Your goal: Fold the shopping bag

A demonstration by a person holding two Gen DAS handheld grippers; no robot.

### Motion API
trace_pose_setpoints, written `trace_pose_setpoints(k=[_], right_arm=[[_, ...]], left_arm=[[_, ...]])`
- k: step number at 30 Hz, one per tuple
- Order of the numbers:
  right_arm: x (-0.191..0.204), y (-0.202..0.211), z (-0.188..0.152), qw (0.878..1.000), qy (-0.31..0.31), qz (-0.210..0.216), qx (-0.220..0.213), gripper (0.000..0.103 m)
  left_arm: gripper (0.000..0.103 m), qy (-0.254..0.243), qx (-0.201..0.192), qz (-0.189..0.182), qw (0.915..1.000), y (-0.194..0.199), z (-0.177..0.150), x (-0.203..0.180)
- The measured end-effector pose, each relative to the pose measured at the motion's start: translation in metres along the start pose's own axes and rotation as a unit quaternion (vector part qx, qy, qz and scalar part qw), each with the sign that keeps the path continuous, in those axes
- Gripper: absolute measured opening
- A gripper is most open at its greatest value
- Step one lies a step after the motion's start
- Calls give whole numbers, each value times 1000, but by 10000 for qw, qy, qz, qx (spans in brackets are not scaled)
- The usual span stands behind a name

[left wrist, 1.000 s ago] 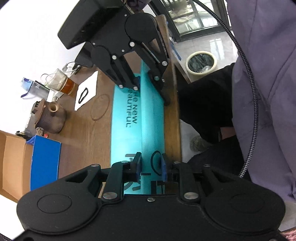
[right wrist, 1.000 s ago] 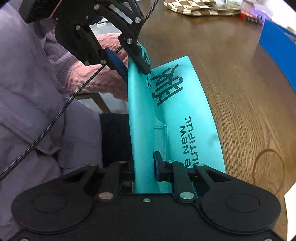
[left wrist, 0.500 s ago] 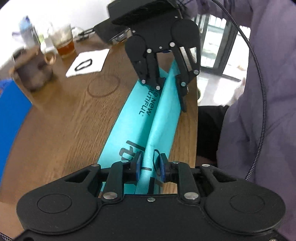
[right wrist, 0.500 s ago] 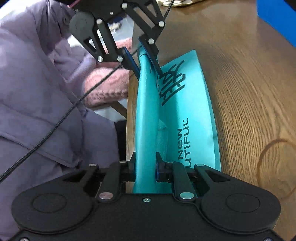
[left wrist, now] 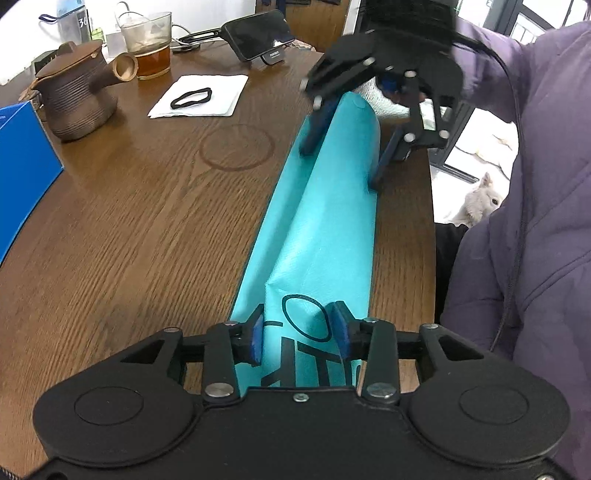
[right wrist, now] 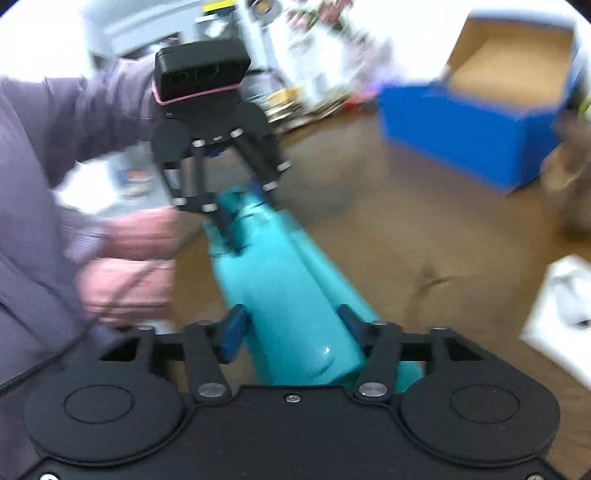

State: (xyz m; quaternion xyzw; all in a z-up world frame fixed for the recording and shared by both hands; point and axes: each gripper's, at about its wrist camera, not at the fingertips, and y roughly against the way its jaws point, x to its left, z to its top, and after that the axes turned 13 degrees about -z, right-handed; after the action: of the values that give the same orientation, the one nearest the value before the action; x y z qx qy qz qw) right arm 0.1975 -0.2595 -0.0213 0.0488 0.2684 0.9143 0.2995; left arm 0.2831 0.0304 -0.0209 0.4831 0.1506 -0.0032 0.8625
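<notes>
Teal shopping bag (left wrist: 325, 229) lies folded lengthwise down frame centre on my wooden table (left wrist: 147, 221); left gripper (left wrist: 300, 334) and right gripper (right wrist: 291, 328) both opening, jaws straddling the bag without pressing.

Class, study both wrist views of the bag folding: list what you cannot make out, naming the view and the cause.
- Printed lettering on the teal bag: left wrist view, folded under and cut off by the left gripper body.
- Items behind the blue box: right wrist view, motion blur.
- Whether the right gripper pads touch the bag: right wrist view, blurred.
- Water bottle: left wrist view, cut off by the top edge.
</notes>
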Motion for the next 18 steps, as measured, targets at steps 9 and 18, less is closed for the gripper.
trace_pose_setpoints(k=[9,18], right_arm=[[18,23,12,9909,662,-1104,-401,29],[26,-13,-7,9871,925,-1302,-76,17]], left_arm=[[40,-119,66,246,9996,-2,5,-9],[42,-213,187,535,9982,-8,8,-16]])
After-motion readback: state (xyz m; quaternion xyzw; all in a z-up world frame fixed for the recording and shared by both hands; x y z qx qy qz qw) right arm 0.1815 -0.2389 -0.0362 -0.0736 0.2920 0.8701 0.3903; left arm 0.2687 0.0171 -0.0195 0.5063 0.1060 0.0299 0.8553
